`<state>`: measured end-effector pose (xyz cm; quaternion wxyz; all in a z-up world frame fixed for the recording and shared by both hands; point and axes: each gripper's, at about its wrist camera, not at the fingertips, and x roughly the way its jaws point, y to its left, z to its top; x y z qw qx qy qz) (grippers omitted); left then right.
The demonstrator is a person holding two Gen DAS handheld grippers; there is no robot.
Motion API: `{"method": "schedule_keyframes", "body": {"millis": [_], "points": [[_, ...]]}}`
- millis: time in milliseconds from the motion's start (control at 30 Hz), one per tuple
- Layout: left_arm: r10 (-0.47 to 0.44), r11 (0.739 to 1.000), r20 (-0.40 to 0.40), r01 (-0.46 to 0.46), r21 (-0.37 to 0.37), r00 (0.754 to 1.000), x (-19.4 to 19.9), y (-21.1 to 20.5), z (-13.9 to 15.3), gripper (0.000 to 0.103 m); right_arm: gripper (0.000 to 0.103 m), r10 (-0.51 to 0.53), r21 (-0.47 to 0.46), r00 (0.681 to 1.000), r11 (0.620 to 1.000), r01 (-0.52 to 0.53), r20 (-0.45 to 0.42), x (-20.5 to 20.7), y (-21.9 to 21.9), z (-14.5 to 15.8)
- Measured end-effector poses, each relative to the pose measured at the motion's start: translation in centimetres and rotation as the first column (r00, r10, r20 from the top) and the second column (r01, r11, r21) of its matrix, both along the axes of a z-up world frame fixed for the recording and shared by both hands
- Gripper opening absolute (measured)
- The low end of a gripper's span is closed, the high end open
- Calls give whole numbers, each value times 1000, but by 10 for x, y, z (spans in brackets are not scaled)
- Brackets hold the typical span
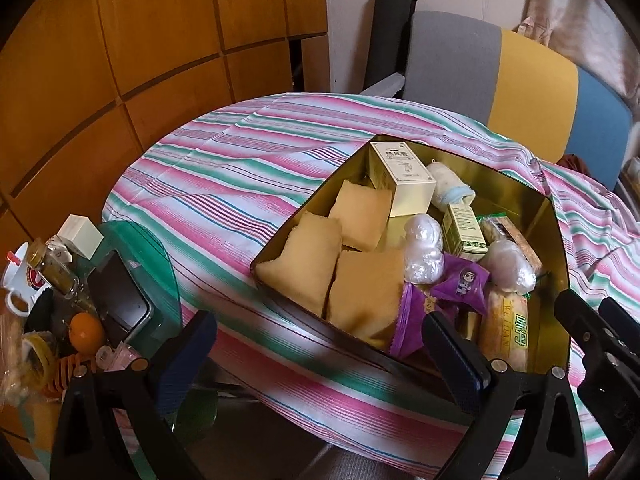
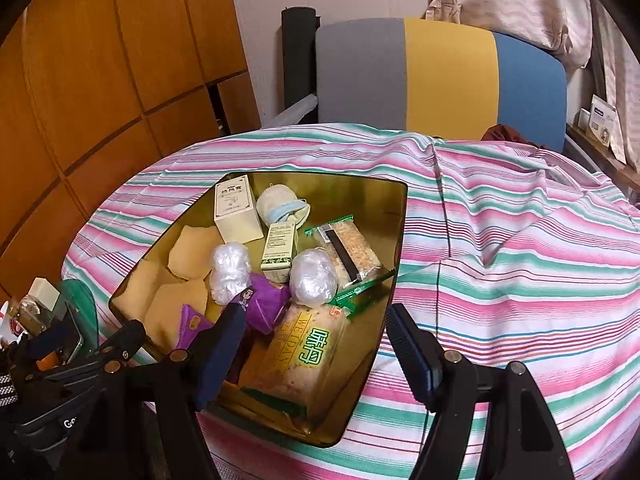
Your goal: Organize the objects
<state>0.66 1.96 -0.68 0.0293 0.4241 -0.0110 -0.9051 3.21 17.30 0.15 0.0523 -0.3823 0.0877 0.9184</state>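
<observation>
- Sitting on the striped tablecloth (image 2: pixel 500 240), a gold tin (image 2: pixel 394 216) holds all the sorted goods, its near corner reaching the table's near edge.
- Left gripper (image 1: pixel 320 344) hovers over the tin's near left wall with its jaws spread wide and nothing between them.
- Right gripper (image 2: pixel 316 352) hangs above the tin's near end, jaws apart, with the WEIDAY biscuit pack (image 2: pixel 304 356) lying below the gap, seemingly untouched, though the left finger hides part of it.
- Three tan cushion-like packets (image 1: pixel 362 216) fill the left side of the tin, touching one another.
- At the far corner a cream box (image 1: pixel 400 176) stands upright, with a rolled white sock (image 1: pixel 448 184) just to its right.
- A small green-and-cream carton (image 2: pixel 280 246) stands between two clear crinkled wrapped bundles (image 2: pixel 230 270).
- A purple snack pouch (image 1: pixel 464 284) lies near the middle, and a green-edged cracker pack (image 2: pixel 348 248) rests along the right wall.
- Beyond the table stands a chair (image 2: pixel 440 76) with a grey, yellow and blue back.
- To the left, off the cloth, clutter includes an orange (image 1: pixel 86 330) and a mug (image 1: pixel 16 280).
</observation>
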Motion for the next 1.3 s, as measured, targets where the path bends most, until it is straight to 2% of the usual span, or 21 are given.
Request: {"method": "schedule_keyframes", "body": {"millis": [233,533,900,1300], "points": [[-13,1000,-11,13,-6,1000,2,-1,7,103,75,-33,14,999,999,33,9,3,-2,1],[4,1000,-26,-5,-22,1000,4,-3,14,103,75,-94,92,996,992,92,12,5,-6,3],[-13,999,-15,12,-32,1000,8,1,15,103,75,-146,62,989,988,145,12,7,-2,4],[-14,1000,1,14,-23,1000,7,1,14,103,75,-149,62,988,987,148,27,7,-2,1]]}}
